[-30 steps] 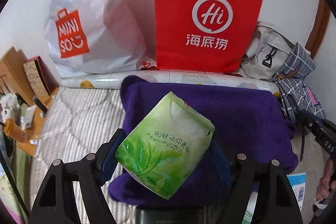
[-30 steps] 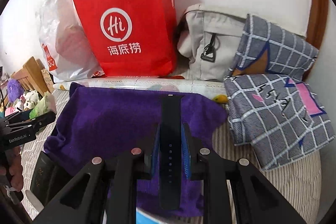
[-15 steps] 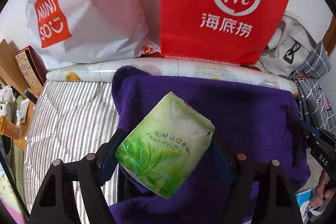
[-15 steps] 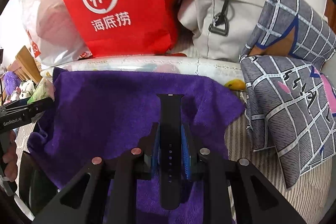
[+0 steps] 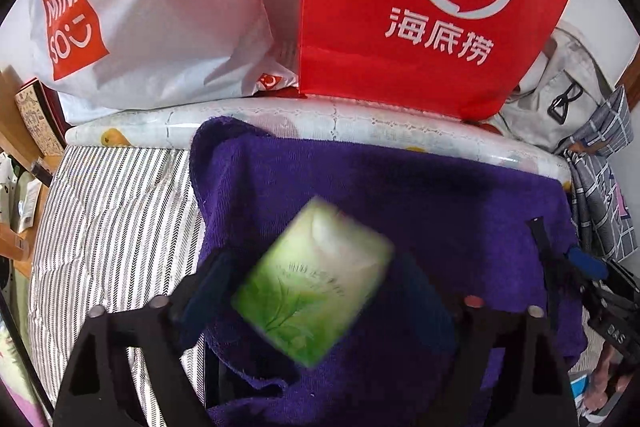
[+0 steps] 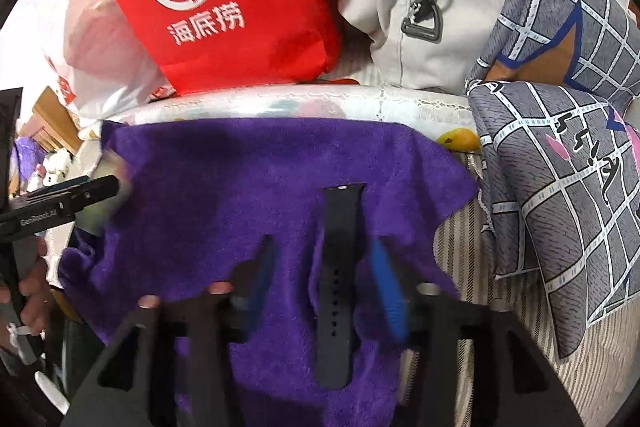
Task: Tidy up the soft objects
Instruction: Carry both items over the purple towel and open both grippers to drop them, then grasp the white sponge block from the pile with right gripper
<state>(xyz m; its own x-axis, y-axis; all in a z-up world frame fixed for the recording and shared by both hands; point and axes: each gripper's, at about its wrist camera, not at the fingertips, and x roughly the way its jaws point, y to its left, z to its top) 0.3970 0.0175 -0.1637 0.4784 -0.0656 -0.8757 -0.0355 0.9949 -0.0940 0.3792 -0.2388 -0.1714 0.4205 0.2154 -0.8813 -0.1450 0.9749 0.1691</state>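
Soft goods on striped bed (image 5: 104, 211), both hand-held grippers releasing.

Purple towel (image 5: 400, 195) spread on bed, below red bag (image 5: 420, 7) and white bag (image 5: 152, 19). Green tissue pack (image 5: 312, 287), blurred, over towel between opening jaws of left hand-held gripper (image 5: 316, 291), pads clear of it. Black watch strap (image 6: 338, 279) lying on towel between opening jaws of right hand-held gripper (image 6: 324, 279).
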